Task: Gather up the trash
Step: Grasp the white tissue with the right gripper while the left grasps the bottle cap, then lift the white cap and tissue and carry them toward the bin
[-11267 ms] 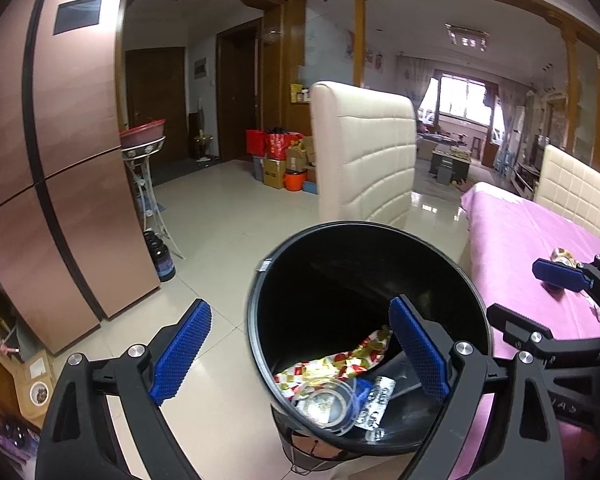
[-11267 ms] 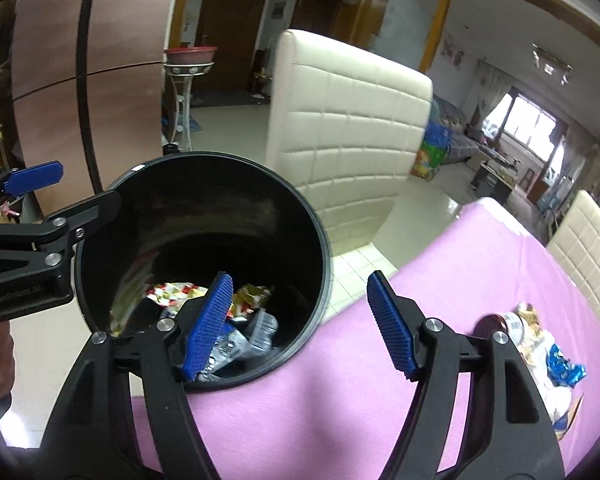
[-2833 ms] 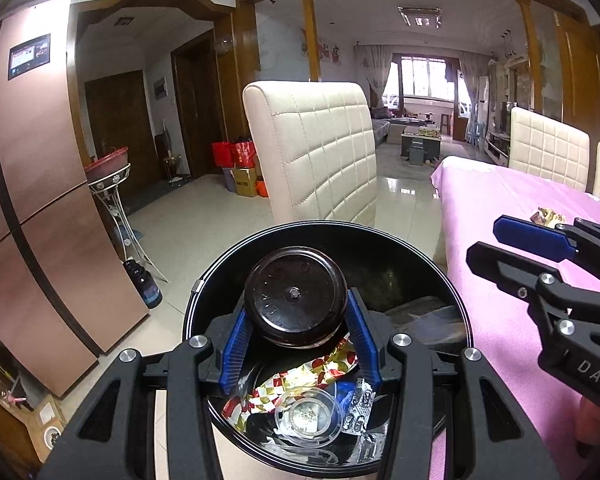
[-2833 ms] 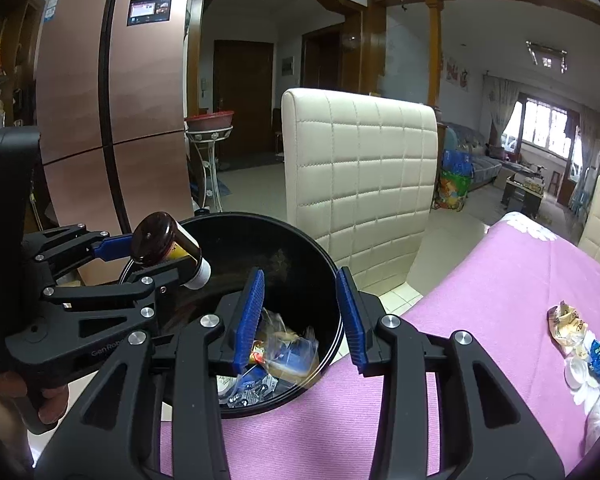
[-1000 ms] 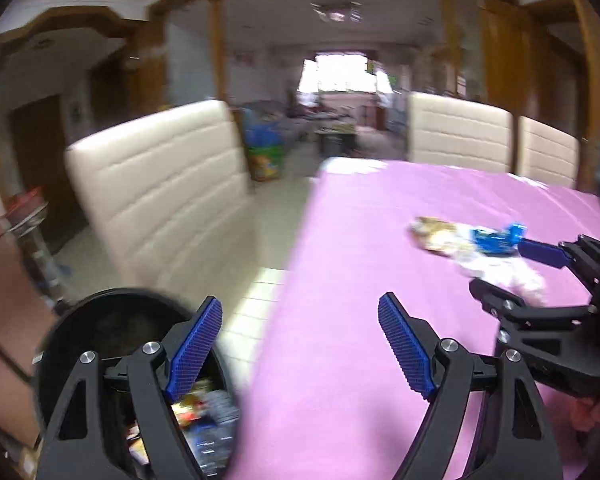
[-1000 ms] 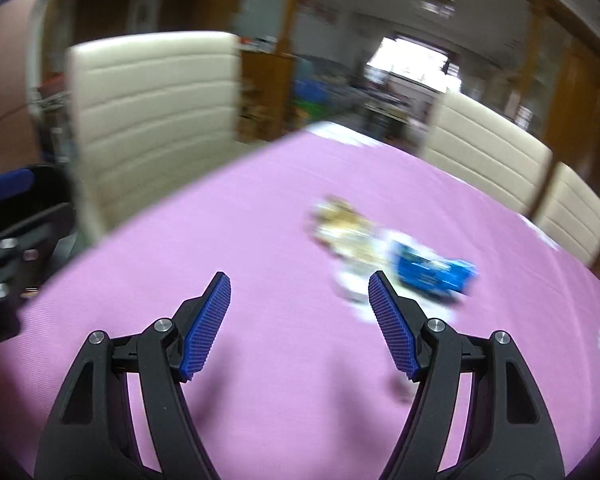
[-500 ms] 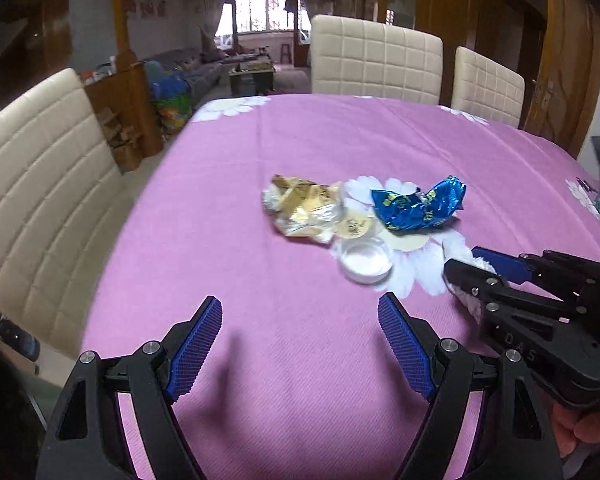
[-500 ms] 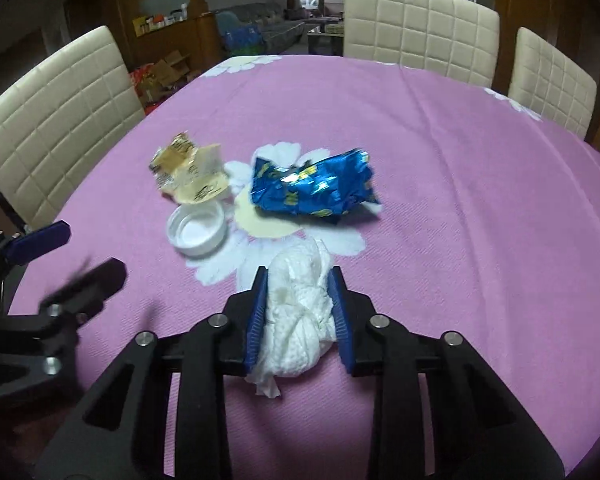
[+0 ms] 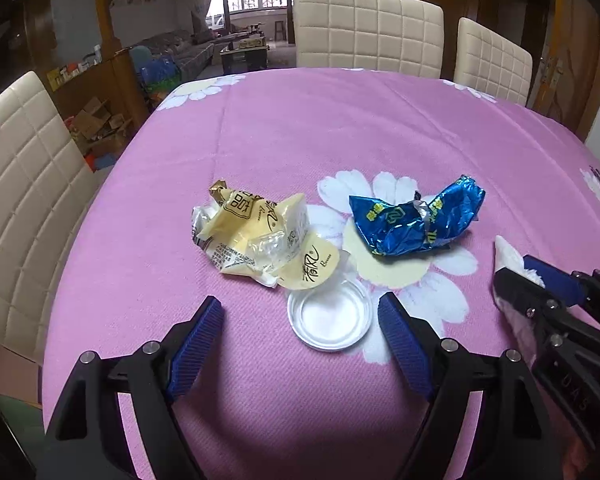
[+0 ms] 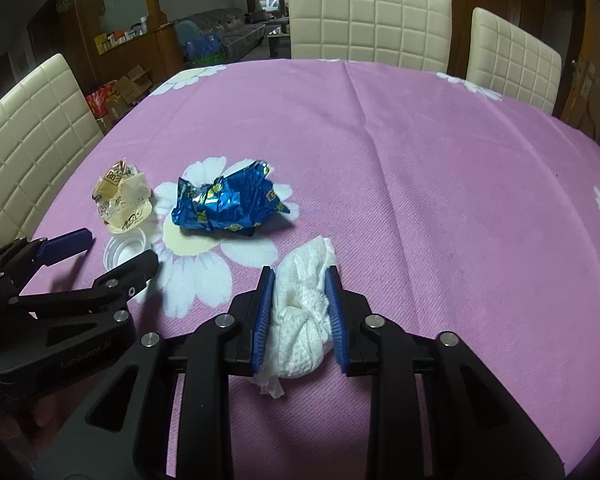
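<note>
- Squarely between the jaws of the right gripper (image 10: pixel 300 273): a crumpled white tissue wad (image 10: pixel 304 320), resting on the pink-clothed surface (image 10: pixel 420 152), blue pads touching both flanks, jaws opening a shade at this instant.
- Judged soft, almost weightless and easily squashed; best taken across the fat middle, as here, not by the loose tail trailing at the near end, likely to tear or slip free.
- Hovering with jaws wide apart and holding nothing: the left gripper (image 9: pixel 298 306), poised just short of a shallow white plastic lid (image 9: pixel 329 320) lying open side up.
- Lid judged stiff, light and slick at the rim; best pinched edge to edge across the width, with a risk of skating on the cloth under an off-centre squeeze.
- Touching the lid's far edge: a crumpled yellow wrapper (image 9: pixel 252 236) with clear film, thin and springy, any bunched fold a fair hold.
- Just beside it, to the right over a printed daisy: a scrunched blue foil wrapper (image 9: pixel 416 220), light, crinkly, probably slippery; thickest crease the safest bite.
- No bin in either view.
</note>
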A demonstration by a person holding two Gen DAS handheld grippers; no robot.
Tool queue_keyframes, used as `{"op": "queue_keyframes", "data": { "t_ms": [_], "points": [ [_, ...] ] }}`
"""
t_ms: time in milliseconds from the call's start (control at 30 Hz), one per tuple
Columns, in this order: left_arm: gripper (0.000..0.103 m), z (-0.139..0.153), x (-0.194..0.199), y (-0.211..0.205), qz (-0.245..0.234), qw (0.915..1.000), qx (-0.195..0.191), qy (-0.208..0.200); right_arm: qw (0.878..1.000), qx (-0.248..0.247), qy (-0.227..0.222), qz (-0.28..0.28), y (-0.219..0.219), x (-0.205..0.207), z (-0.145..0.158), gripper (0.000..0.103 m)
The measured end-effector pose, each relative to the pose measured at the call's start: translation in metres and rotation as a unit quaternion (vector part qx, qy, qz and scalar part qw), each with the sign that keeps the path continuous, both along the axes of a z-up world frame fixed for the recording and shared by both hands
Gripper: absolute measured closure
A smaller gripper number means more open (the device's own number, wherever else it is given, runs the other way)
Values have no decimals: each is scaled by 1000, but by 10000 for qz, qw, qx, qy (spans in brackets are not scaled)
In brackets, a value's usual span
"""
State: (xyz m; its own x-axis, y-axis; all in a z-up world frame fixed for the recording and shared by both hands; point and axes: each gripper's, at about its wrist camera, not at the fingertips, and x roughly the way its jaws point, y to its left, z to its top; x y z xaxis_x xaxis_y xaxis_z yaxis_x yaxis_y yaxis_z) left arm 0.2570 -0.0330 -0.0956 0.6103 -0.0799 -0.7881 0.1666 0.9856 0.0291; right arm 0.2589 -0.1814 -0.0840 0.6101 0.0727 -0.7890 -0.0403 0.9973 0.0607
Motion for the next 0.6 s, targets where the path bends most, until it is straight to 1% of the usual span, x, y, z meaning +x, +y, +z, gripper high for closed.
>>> {"op": "queue_keyframes", "data": {
  "t_ms": [67,100,133,167,200,300,367,400,433,467,533,600],
  "points": [
    [37,3,-4,5,16,10000,-30,-49,10000,33,-77,30,2,-2,2,52],
    [51,4,-4,6,2,10000,-1,-80,9999,30,-152,18,3,-4,5,40],
    [60,4,-5,7,-18,9999,30,-102,9997,-22,-231,16,4,-7,8,38],
    [64,5,-7,9,-55,9999,1,-105,9997,-42,-249,34,5,-8,9,38],
    [64,5,-8,11,-60,9999,-29,-101,9997,-51,-240,57,7,-8,9,38],
    [64,6,-11,18,-57,9999,-104,-101,9998,-167,-87,58,11,-6,2,39],
    [64,6,-13,21,-52,9999,-85,-98,9996,-296,12,16,12,-4,-3,47],
    [64,7,-15,22,-59,9999,-71,-104,9995,-324,38,9,12,-4,-5,55],
    [64,7,-17,23,-67,9999,-63,-119,9993,-364,12,-5,13,-4,-5,60],
    [64,8,-20,25,-82,9998,-48,-150,9991,-416,-6,-11,13,-5,-4,67],
    [64,10,-23,26,-94,9998,-18,-200,9992,-393,-62,17,13,-7,-2,72],
    [64,12,-27,28,-113,9997,-36,-226,9993,-321,-141,154,16,-10,2,74]
  ]
}}
